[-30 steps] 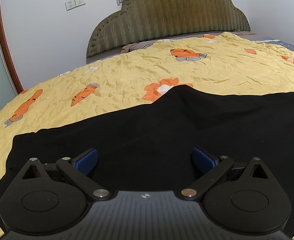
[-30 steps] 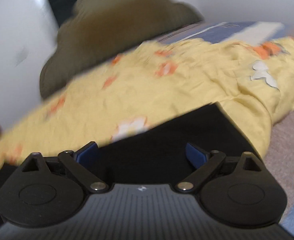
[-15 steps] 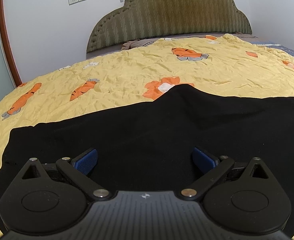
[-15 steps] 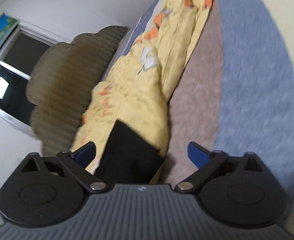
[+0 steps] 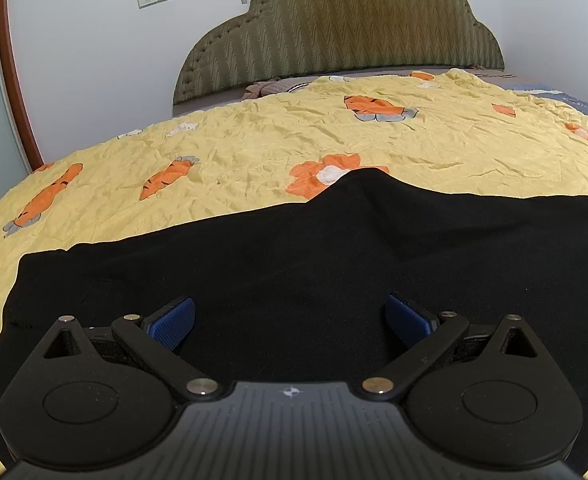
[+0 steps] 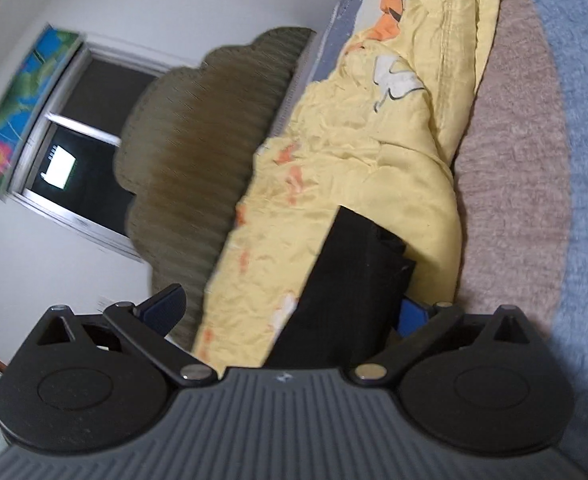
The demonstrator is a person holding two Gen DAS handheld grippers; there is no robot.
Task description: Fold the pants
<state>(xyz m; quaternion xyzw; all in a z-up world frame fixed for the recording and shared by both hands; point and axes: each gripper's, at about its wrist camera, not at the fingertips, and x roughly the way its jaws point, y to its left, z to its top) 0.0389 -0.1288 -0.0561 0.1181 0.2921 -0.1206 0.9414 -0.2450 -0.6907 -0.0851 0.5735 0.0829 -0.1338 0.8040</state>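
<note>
Both claws are spread and empty: the left claw (image 5: 290, 320) hovers over the black pants (image 5: 313, 264) on the bed (image 5: 254, 148). The right claw (image 6: 290, 312), its jaws just opened wider, is rolled sideways at the pants' end (image 6: 353, 280). Likely lining up a pinch; next, close on that edge for the fold.

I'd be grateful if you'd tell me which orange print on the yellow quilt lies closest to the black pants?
The orange flower print with a white centre, touching the pants' raised far edge; the carrot prints lie clear of it.

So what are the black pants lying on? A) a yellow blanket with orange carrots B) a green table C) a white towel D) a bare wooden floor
A: in the left wrist view the black pants are spread across a yellow blanket printed with orange carrots.
</note>
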